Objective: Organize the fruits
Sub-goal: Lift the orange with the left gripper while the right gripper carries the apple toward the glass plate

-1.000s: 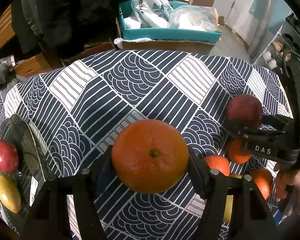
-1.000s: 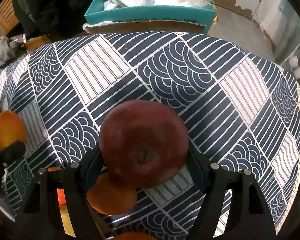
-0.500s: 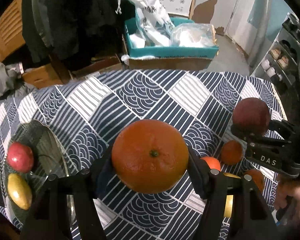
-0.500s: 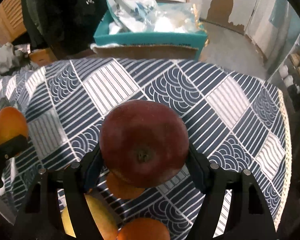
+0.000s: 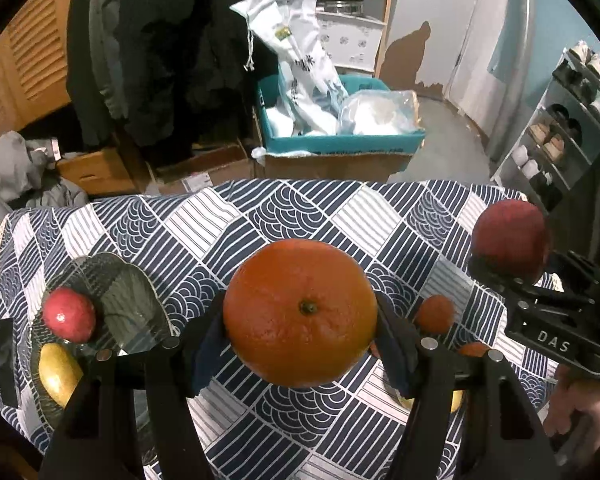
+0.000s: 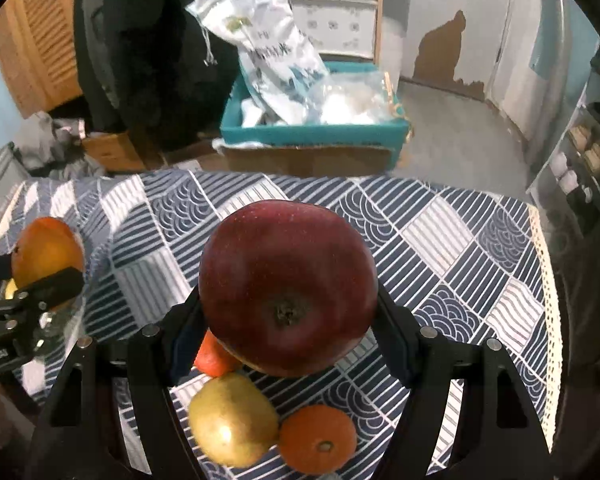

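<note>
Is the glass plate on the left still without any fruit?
No, the glass plate already holds a red fruit and a yellow fruit.

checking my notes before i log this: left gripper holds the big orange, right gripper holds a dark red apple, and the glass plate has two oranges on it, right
One slip: the glass plate holds a red fruit and a yellow fruit, not two oranges, as the left wrist view shows. The rest stands: the left gripper holds the big orange and the right gripper holds the dark red apple.
</note>
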The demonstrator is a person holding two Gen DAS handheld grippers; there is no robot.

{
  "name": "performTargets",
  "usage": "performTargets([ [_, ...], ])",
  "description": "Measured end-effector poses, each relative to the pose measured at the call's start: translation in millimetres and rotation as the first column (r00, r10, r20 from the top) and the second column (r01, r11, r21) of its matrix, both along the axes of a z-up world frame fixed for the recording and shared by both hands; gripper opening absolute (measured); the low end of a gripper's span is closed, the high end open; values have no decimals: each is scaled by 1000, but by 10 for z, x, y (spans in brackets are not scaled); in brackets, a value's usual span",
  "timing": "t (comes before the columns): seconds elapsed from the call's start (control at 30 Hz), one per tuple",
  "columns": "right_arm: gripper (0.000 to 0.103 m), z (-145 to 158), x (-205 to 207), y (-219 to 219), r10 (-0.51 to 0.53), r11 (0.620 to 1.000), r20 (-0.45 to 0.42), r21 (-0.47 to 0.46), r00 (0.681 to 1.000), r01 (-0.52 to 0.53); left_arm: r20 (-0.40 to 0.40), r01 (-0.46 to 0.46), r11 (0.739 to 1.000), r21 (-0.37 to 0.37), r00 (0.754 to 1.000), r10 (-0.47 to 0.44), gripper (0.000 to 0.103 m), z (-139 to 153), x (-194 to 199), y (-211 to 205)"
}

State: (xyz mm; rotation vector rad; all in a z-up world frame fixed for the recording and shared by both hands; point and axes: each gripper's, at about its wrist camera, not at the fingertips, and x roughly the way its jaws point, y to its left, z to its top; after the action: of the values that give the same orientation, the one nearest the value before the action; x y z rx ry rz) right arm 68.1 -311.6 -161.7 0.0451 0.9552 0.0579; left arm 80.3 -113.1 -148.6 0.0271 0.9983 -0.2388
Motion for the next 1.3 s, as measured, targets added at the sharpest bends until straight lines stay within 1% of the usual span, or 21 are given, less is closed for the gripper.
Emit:
performTargets([
  [0.17, 75, 226, -111, 54, 4, 1000, 47, -7, 999, -4, 35, -7, 1000, -4, 999, 7, 69, 160, -82, 63],
  [0.33, 75, 422, -204, 111, 14, 999, 93, -33, 996, -10, 73, -17, 1000, -1, 997, 17, 69, 314, -155, 125],
  [0.43, 75, 510, -239, 142, 22, 999, 115, -50, 993, -16, 94, -23, 1000, 4, 995, 22, 69, 392, -193, 159],
  [0.73, 75, 741, -312, 269, 51, 998, 168, -45, 984, -44, 123, -46, 999, -16, 991, 48, 69, 568, -268, 310],
  [0.9, 75, 843, -342, 360, 67, 997, 195, -55, 978, -58, 148, -72, 997, -9, 986, 72, 69, 649, -309, 417],
  [1.07, 75, 914, -330, 474, 81, 996, 211, -56, 974, -71, 159, -100, 995, -22, 982, 102, 69, 713, -335, 575],
  [1.3, 75, 984, -306, 683, 116, 993, 228, -65, 967, -103, 166, -154, 988, -20, 974, 155, 69, 728, -341, 819],
])
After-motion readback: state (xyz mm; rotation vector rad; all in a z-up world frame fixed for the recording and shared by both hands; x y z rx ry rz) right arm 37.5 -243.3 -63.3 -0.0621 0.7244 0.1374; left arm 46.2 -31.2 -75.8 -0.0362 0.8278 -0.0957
